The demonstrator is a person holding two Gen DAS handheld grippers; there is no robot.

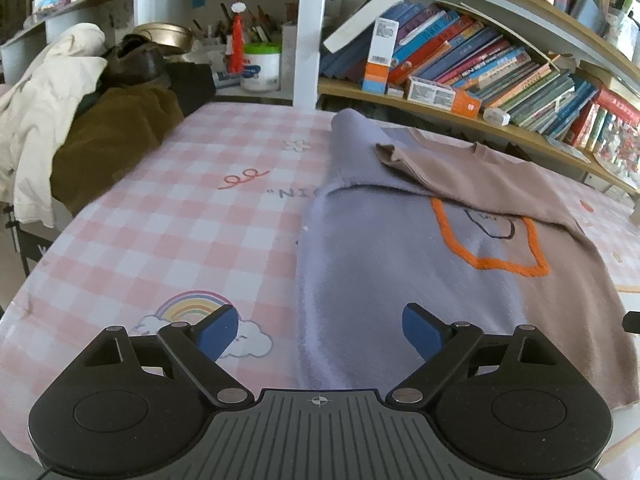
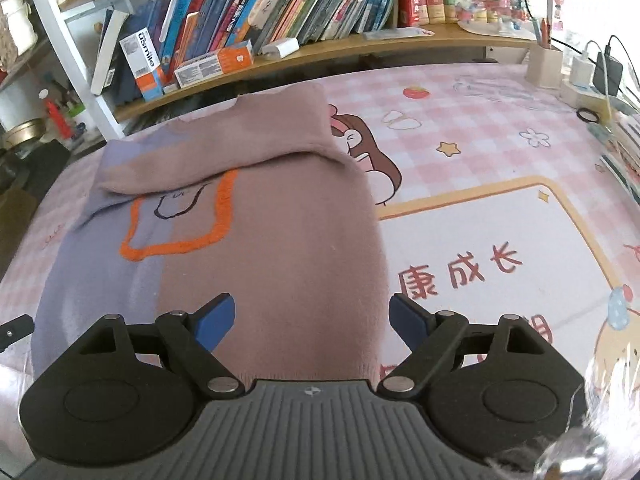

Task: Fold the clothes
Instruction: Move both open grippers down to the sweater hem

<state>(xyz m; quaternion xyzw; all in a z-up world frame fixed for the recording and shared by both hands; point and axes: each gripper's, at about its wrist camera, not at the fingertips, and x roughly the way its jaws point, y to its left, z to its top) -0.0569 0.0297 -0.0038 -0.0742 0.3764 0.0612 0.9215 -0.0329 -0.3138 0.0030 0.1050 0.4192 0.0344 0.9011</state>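
Observation:
A lilac and dusty-pink sweater (image 1: 384,264) with an orange outlined patch lies flat on the pink checked table cover (image 1: 168,216), both sleeves folded in across its chest. My left gripper (image 1: 320,334) is open and empty, hovering over the sweater's lilac lower left part. In the right wrist view the sweater (image 2: 272,248) lies ahead, and my right gripper (image 2: 312,320) is open and empty over its pink hem area near the right edge.
A pile of cream and brown clothes (image 1: 76,128) sits at the table's far left. Bookshelves (image 1: 460,60) run along the back. A charger and cables (image 2: 592,76) lie at the far right corner. The cartoon-printed cover (image 2: 500,216) stretches right of the sweater.

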